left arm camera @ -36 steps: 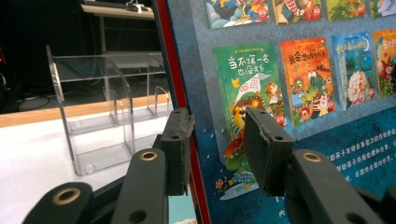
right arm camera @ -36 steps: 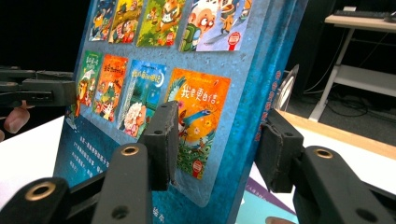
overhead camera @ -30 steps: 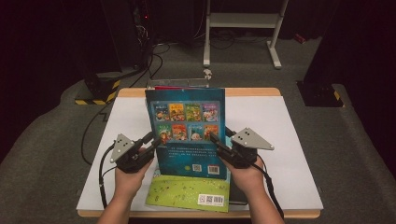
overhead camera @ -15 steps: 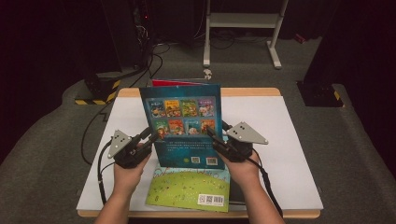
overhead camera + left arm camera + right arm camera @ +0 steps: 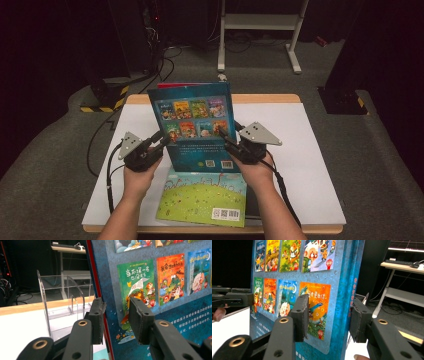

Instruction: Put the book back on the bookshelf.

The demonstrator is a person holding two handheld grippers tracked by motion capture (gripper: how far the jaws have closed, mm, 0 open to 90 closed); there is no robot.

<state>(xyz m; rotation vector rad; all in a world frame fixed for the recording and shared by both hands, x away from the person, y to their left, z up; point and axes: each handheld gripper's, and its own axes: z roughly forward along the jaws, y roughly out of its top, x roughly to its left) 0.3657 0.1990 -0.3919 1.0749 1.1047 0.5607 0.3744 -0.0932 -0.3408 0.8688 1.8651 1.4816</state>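
A white-topped table with a pale wooden edge [image 5: 300, 150] stands on grey carpet in a dark room, with a white metal stand and black cables behind it.

The left gripper [image 5: 161, 140] clamps the left edge of a large blue hardback picture book [image 5: 200, 125]. In the left gripper view [image 5: 116, 320] one black jaw sits behind the red-trimmed cover edge and the other presses on the printed back cover. The right gripper [image 5: 224, 137] clamps the opposite edge. In the right gripper view [image 5: 329, 317] one jaw lies on the back cover and the other sits past the spine side, so the book's thickness is held between them.

The blue book [image 5: 170, 290] stands upright above the middle of the table. Its long axis is vertical and its top edge leans slightly away from the person. Its back cover, showing eight small cover pictures and barcodes, faces the person [image 5: 312, 290].

A thin green paperback picture book [image 5: 202, 197] lies flat on the near part of the table, just below the upright book. Its long axis runs from the person toward the far edge.

A clear acrylic book rack [image 5: 62, 300] stands on the table behind the blue book.
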